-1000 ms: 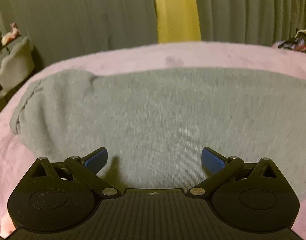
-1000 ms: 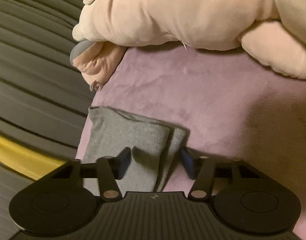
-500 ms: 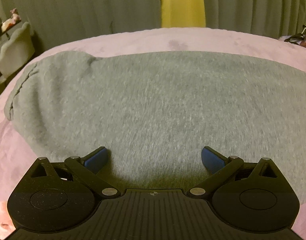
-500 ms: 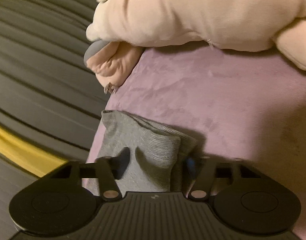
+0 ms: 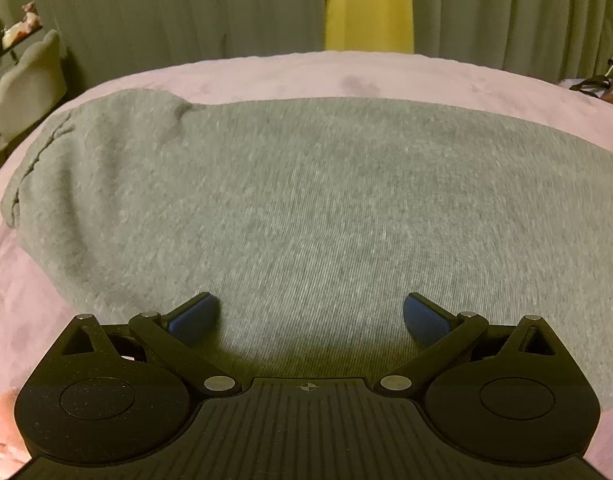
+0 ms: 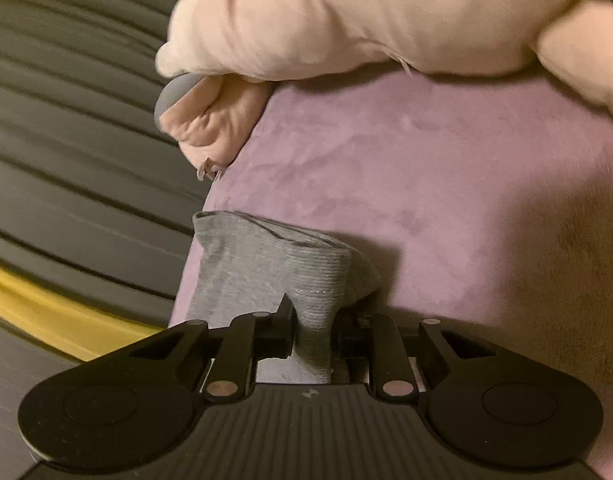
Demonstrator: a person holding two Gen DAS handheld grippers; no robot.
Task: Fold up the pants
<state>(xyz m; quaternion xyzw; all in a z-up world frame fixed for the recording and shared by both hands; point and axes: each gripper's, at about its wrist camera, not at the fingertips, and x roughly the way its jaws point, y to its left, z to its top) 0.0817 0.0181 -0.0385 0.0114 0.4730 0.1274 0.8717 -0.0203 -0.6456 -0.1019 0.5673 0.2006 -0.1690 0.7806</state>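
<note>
The left tool (image 5: 310,316), angled downward, hovers spread apart over the grey pants (image 5: 306,208) on the bed (image 5: 266,76); the right tool (image 6: 315,322) is closing, pinching their ribbed cuff (image 6: 318,280) (seen only in its view).

Left gripper (image 5: 310,312) is sitting there with its jaws spread wide, blue pads (image 5: 194,316) well apart and nothing pinched between them, angled down pretty steeply. Right gripper (image 6: 316,320) is a different story: jaws are closing in tight, with a bunched ribbed cuff of the grey pants (image 6: 306,276) squeezed between the fingers. It's tilted down more gently.
</note>
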